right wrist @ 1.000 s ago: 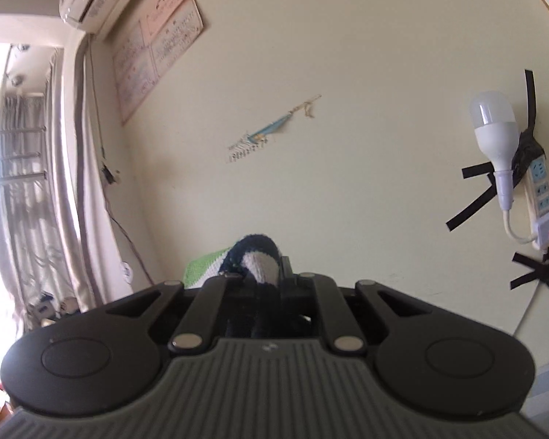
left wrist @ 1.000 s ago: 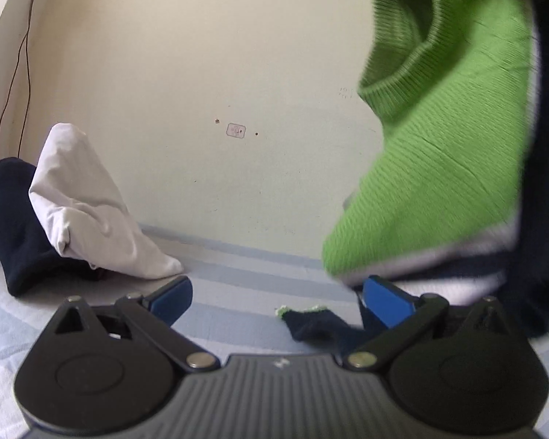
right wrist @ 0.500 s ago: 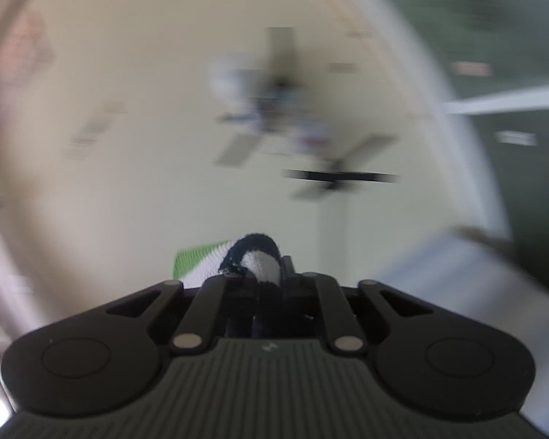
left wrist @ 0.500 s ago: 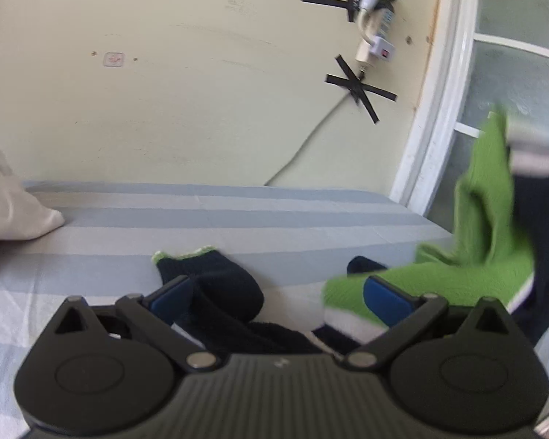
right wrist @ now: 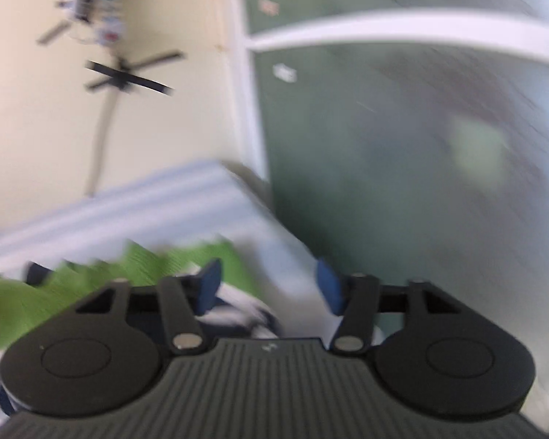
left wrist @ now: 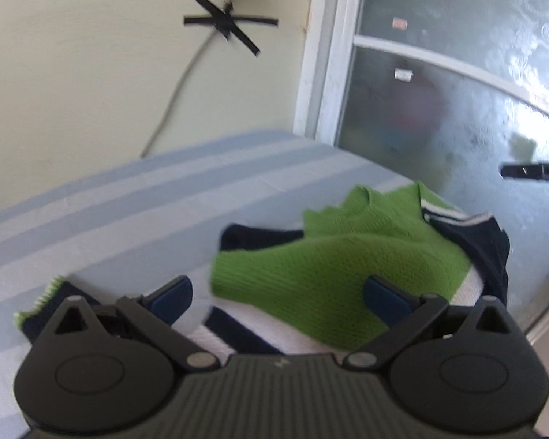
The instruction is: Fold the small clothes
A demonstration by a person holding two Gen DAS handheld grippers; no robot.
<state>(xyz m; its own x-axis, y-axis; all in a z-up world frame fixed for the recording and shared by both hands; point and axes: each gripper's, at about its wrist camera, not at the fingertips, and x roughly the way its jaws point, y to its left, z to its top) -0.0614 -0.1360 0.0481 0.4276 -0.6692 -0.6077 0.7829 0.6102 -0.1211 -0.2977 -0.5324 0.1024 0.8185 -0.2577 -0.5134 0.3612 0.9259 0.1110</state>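
Observation:
A green knit sweater point(left wrist: 329, 267) with navy and white stripes lies crumpled on the striped bed point(left wrist: 135, 212), near its right edge. One navy sleeve with a green cuff point(left wrist: 36, 307) trails off to the left. My left gripper point(left wrist: 278, 292) hovers open just in front of the sweater, nothing between its blue pads. In the blurred right wrist view, my right gripper point(right wrist: 269, 289) is low over the same sweater point(right wrist: 157, 263). Its jaws are opening, and the white and navy hem point(right wrist: 238, 307) lies below its left finger point(right wrist: 208, 285), not pinched.
The bed's right edge point(right wrist: 292, 241) runs beside a frosted glass door point(left wrist: 457, 109) with a white frame. A cable taped with black crosses point(left wrist: 230, 25) hangs on the cream wall behind. A black bar point(left wrist: 530, 172) juts in at the far right of the left wrist view.
The sweater hung in the air from my shut right gripper; now it lies on the bed and those jaws have parted. Both views have swung right and down toward the glass door.

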